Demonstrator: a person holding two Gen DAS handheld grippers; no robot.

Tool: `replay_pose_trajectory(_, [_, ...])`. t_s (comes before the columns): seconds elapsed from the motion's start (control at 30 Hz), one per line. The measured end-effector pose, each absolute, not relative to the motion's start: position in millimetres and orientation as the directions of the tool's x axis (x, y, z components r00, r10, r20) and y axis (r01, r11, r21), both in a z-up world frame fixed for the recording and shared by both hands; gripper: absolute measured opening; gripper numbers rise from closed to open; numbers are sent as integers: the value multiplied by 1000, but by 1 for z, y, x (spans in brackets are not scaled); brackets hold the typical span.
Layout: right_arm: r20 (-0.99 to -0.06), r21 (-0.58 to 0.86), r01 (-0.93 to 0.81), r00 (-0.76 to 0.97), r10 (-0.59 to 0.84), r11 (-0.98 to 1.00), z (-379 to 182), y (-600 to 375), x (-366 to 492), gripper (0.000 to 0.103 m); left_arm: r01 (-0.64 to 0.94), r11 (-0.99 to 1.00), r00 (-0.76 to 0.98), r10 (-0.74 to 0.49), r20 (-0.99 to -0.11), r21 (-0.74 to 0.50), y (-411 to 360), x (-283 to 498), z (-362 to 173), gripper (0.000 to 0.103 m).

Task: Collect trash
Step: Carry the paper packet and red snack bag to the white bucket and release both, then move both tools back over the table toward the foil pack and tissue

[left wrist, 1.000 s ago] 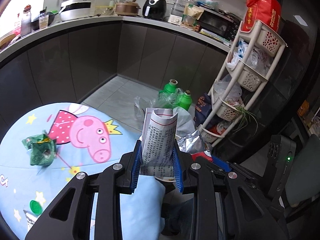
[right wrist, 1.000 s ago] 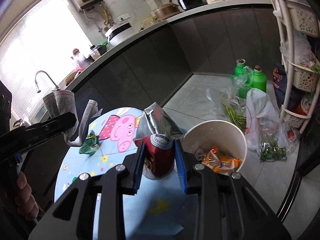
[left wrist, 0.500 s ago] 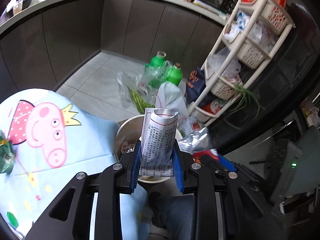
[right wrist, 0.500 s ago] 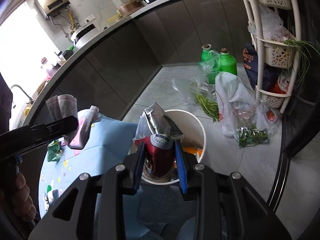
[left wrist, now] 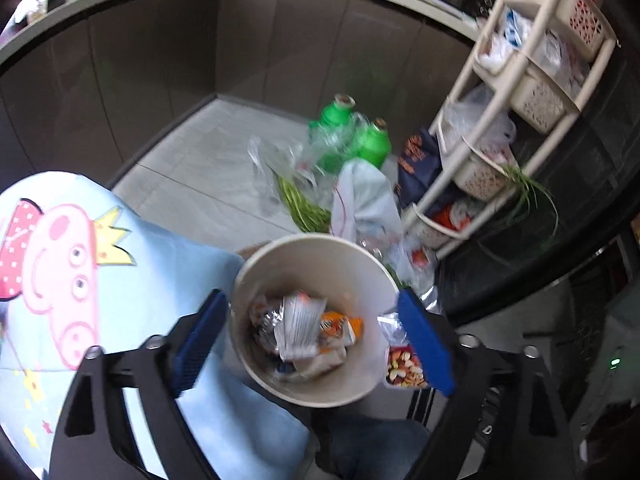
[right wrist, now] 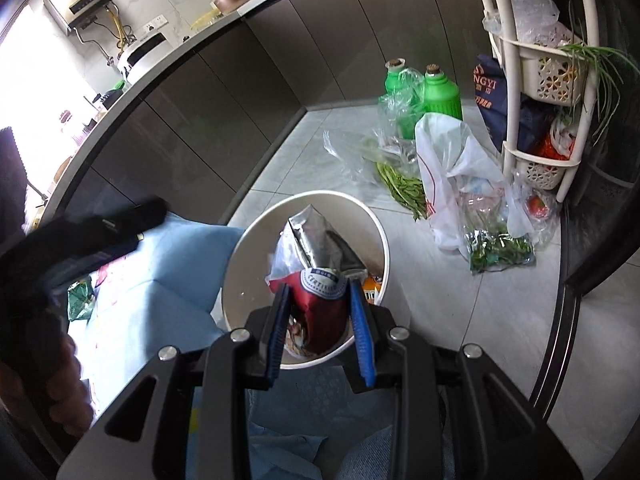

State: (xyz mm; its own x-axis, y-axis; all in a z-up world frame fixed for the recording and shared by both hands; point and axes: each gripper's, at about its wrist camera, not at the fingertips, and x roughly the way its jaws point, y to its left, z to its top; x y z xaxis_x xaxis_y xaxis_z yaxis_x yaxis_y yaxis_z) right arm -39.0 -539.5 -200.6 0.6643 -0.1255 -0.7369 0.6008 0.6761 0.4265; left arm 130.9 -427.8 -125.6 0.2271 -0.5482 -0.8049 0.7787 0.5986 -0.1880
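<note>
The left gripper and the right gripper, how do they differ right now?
The left gripper is wide open and empty; the right gripper is shut on a red and silver foil snack bag. Both have blue pads and hover over the round beige trash bin.

Two green bottles [right wrist: 442,94] stand side by side on the grey tiled floor [right wrist: 320,148] near the dark cabinet fronts [left wrist: 280,48], with a bundle of green stalks [right wrist: 402,190] lying just in front of them. A white plastic bag [right wrist: 448,160] slumps beside a cream tiered basket rack [left wrist: 532,80]. A blue cartoon-pig tablecloth [left wrist: 60,264] lies at the left.
</note>
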Motion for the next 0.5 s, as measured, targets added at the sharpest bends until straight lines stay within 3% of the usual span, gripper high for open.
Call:
replay_pose_trajectory(0.03, [-739, 427, 600, 662, -121, 676, -203, -540, -37, 31, 768, 616, 257, -546, -797, -175, -424, 133, -121, 94])
replay_pose_trajectory(0.4, [-746, 438, 561, 663, -64, 703, -229, -532, 6, 33, 715, 680, 339, -541, -770, -163, -391, 144, -103, 94])
replay_pose_trajectory(0.5, [-745, 437, 550, 664, -55, 711, -237, -531, 18, 57, 706, 692, 360, -533, -766, -150, -384, 146, -99, 94])
